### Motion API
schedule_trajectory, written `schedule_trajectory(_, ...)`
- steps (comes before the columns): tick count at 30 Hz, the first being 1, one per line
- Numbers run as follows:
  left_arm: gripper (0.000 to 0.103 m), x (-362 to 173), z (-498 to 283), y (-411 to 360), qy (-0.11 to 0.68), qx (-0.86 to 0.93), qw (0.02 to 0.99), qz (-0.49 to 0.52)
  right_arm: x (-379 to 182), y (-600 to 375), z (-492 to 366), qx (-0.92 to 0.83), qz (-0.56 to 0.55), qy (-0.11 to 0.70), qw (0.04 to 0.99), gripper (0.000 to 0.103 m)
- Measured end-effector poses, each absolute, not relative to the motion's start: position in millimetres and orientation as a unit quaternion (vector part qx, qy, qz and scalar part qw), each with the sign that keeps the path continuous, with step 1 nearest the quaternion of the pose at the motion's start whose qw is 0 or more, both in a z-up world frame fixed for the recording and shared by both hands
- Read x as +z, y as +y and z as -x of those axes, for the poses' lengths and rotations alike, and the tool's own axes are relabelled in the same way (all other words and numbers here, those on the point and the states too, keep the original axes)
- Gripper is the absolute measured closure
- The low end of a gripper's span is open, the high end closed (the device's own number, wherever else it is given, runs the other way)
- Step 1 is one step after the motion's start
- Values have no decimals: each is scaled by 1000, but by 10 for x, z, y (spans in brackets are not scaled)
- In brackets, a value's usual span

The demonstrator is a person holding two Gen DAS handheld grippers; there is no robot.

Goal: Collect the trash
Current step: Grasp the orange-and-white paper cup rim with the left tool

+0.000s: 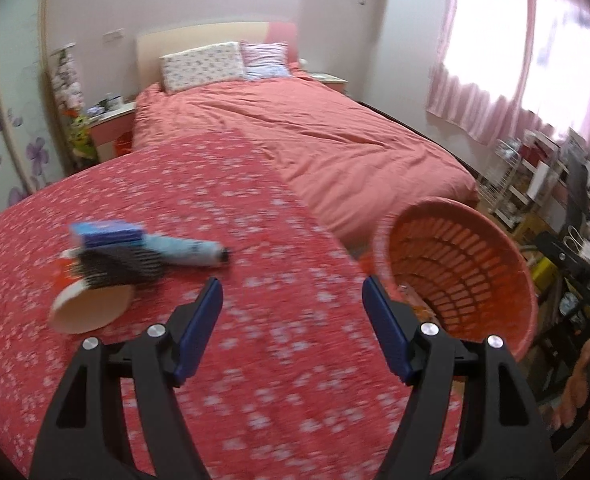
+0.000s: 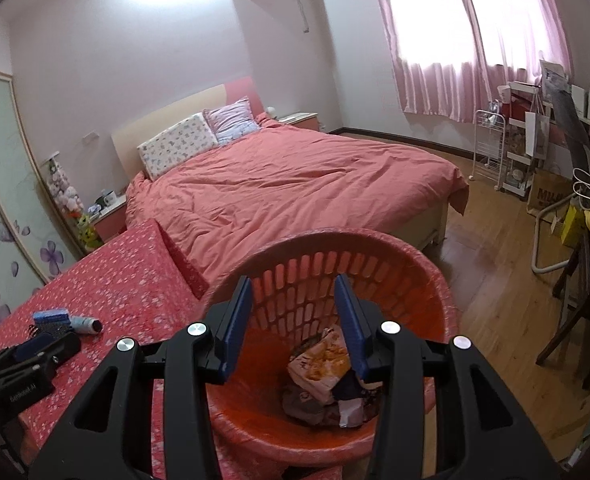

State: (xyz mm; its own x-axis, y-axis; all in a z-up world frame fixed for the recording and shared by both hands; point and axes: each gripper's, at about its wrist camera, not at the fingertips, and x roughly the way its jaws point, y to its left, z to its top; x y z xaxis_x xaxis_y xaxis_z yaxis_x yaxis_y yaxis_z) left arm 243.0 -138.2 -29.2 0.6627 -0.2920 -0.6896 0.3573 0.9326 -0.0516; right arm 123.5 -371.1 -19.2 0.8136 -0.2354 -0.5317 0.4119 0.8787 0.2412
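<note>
We are in a home bedroom: a wide bed [image 2: 295,184] with a pink cover and two pillows [image 2: 199,136], pink curtains [image 2: 447,40] at the bright window, a bedside cabinet [image 2: 109,216], wooden floor [image 2: 491,280].

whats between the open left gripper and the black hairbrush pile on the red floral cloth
Nothing: in the left wrist view only bare red floral cloth lies between the left gripper and the black hairbrush.

The round slatted plastic basket [image 2: 415,280] stands on the floor just right of the floral-cloth table [image 1: 255,360]. Crumpled wrappers [image 2: 323,364] lie in it. The quilted bed [image 2: 295,184] stands behind both.
</note>
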Motion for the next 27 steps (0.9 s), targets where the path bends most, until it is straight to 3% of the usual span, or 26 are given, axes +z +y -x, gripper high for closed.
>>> schedule_trajectory(15, 33, -415, -2577, 117, 373, -20, 928, -7, -195, -3070, -1403, -107, -144, 280, 943, 60)
schedule_trajectory(27, 53, -706, -2895, 249, 407, -11, 913, -10, -248, -2580, -1559, -61, -123, 309, 941, 60)
